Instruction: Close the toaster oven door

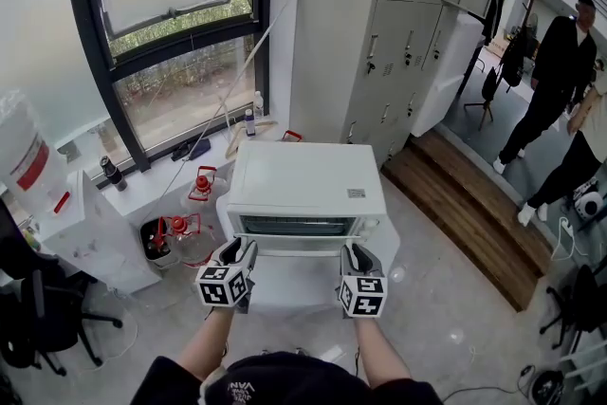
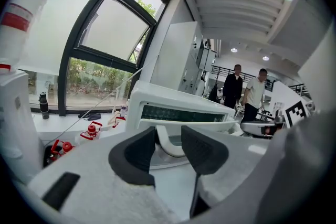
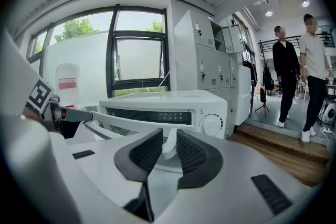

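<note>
**Head view.** Your left gripper (image 1: 232, 270) and right gripper (image 1: 358, 275) sit at the two ends of the door handle (image 1: 308, 245). Each one touches it. The toaster oven (image 1: 308, 175) is white and boxy and stands straight ahead of you, between the window (image 1: 171, 24) and the grey lockers (image 1: 398, 33). Its door (image 1: 294, 285) is open and swung down and out toward you. The dark oven opening shows above the handle. Red-capped jugs (image 1: 185, 228) stand on the floor to the left of the oven.

**Left gripper view.** Your jaws are only narrowly parted. The handle's curved white end fills the gap and is pinched between the dark pads (image 2: 139, 152). The handle bar runs off to the right, below the oven's front (image 2: 178, 105).

**Right gripper view.** Your jaws are drawn close and pinch the handle's other curved end between the ribbed pads (image 3: 190, 153). The bar runs off to the left. The oven's knob (image 3: 212, 124) is just behind it, on the oven's right. Two people (image 3: 299, 71) stand well apart from the oven at the far right.
</note>
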`<state>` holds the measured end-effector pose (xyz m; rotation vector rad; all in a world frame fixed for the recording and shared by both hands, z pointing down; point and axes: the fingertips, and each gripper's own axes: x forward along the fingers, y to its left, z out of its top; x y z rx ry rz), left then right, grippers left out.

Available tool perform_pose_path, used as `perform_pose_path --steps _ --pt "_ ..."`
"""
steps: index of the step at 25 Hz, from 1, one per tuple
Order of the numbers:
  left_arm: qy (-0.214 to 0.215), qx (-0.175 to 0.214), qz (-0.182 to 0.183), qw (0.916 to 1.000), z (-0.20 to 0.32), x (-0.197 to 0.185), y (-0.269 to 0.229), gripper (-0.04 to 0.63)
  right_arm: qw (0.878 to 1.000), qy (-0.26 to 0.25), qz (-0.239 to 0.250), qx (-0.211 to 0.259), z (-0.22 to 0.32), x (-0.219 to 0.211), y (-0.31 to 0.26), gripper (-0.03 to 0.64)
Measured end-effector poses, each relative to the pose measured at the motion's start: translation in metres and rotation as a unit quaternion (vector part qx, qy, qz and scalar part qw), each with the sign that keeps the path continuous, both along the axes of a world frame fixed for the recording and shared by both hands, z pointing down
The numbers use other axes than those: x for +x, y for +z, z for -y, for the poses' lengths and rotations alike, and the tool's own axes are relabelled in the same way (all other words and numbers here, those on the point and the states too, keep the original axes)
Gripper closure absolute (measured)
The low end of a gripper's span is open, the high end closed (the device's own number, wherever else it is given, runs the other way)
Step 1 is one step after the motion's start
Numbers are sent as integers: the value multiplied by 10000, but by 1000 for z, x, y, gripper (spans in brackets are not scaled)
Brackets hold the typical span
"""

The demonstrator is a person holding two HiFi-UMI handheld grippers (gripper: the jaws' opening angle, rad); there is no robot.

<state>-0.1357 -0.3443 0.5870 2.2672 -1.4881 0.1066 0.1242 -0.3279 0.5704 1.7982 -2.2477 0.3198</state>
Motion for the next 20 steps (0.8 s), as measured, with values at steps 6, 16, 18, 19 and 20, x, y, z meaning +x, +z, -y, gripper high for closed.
perform_pose_path --steps 6,16,18,19,20 --pt "-47 8 -21 10000 13 0 -5 426 10000 -14 -13 40 13 0 -5 529" --pt "-84 19 -78 9999 27 -1 -10 428 10000 -16 -21 92 27 -1 -11 531" --pt "-97 34 -88 9999 30 -1 -11 428 9999 -25 -15 96 30 -1 -12 531" --pt "-101 42 -90 9999 31 -1 -12 428 9999 -28 -14 101 31 -1 -12 531" --pt "-105 47 -90 9999 32 -1 -12 430 9999 -30 -15 106 32 -1 -13 531"
